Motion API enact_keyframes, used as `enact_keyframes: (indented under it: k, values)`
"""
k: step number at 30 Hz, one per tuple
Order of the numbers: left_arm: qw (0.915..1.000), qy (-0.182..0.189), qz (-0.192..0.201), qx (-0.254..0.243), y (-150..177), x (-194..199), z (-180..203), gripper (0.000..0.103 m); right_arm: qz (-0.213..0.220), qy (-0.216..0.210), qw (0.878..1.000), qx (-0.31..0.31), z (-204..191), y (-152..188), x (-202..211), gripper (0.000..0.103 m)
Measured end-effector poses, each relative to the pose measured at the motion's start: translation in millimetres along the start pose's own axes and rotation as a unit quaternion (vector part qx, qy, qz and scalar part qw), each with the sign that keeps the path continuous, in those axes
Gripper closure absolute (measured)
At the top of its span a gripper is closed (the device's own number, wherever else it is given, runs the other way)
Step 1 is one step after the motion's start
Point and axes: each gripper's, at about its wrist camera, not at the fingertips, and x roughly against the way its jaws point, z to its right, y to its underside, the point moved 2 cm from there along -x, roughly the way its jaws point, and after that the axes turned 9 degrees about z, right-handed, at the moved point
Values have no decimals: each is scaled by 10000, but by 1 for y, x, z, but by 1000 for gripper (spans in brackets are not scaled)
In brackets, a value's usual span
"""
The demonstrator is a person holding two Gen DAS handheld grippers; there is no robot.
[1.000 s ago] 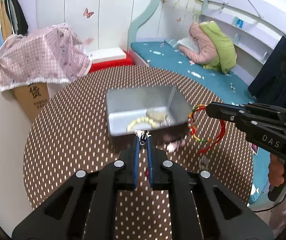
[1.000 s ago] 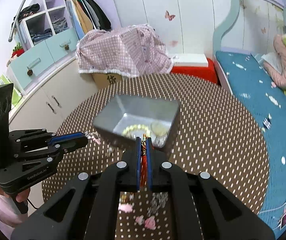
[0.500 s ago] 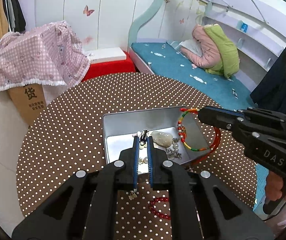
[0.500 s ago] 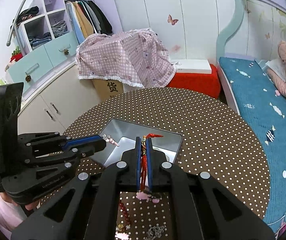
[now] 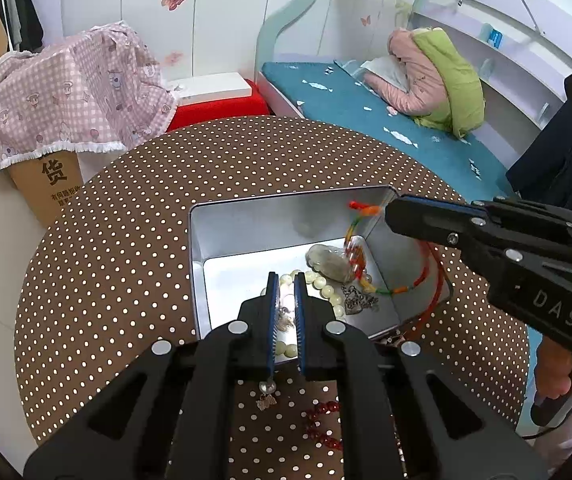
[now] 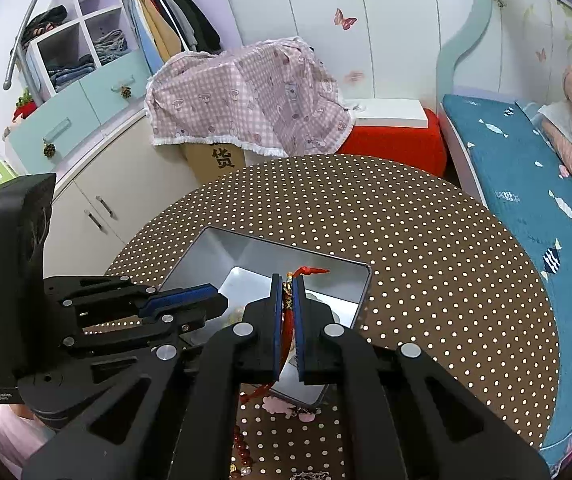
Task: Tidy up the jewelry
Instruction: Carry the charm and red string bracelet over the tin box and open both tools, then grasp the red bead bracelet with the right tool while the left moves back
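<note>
The red cord bracelet strung with orange, yellow and green beads (image 5: 369,264) hangs from the right gripper (image 6: 286,280), whose blue-padded jaws are pinched almost together on its knotted end. Part of the loop droops into the open rectangular silver metal tin (image 5: 246,220), while the rest trails over the tin's right wall and outside it. Holding it by the knot lets the loop fall free, so it looks ready to be lowered in, once the outer part is brought over the rim.

The left gripper (image 5: 284,280) sits low over the near end of the tin with a narrow gap between its jaws. A small silvery trinket shows between them, but I cannot tell whether it is gripped or simply lying beneath. Inside the tin lie a cream bead bracelet (image 5: 317,284), a pale oval stone pendant (image 5: 329,262) and a silver heart charm on a chain (image 5: 355,300), all crowded toward the near right corner, just where the cord would land.

Outside, on the round brown table with white polka dots (image 5: 126,240), a dark red bead bracelet (image 5: 321,424) and a small silver earring (image 5: 266,396) wait near the tin's front wall, apparently not yet sorted. A pink flower-shaped piece (image 6: 276,404) lies beside the tin in the right wrist view. The two grippers work close together over the tin, so each may crowd the other.
</note>
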Motion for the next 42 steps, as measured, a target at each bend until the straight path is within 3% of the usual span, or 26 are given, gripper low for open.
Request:
enact_keyframes:
  k: [9, 22, 23, 25, 29, 31, 36, 42]
  values:
    - [10000, -50, 14, 46, 3, 7, -4, 94, 120, 142, 9998, -78, 6, -1, 12, 87]
    - [9998, -75, 163, 23, 4, 31, 3, 94, 222, 205, 9995, -109, 0, 2, 34, 86]
    - [9998, -75, 187, 16, 5, 34, 4, 93, 236, 210, 9994, -108, -1, 3, 37, 86]
    - [9997, -93, 247, -2, 6, 42, 6, 79, 267, 223, 9993, -103, -3, 5, 43, 84]
    - [9991, -49, 423, -84, 11, 66, 11, 74, 360, 336, 9988, -58, -8, 14, 59, 63]
    - [9987, -99, 481, -130, 18, 78, 11, 67, 354, 354, 9987, -53, -9, 22, 65, 61]
    - [9985, -177, 504, -95, 36, 100, 10, 63, 50, 349, 9993, -127, -13, 52, 64, 60]
    - [9992, -293, 281, 37, 63, 103, 1, 62, -439, 344, 9984, -25, -28, 80, 41, 60]
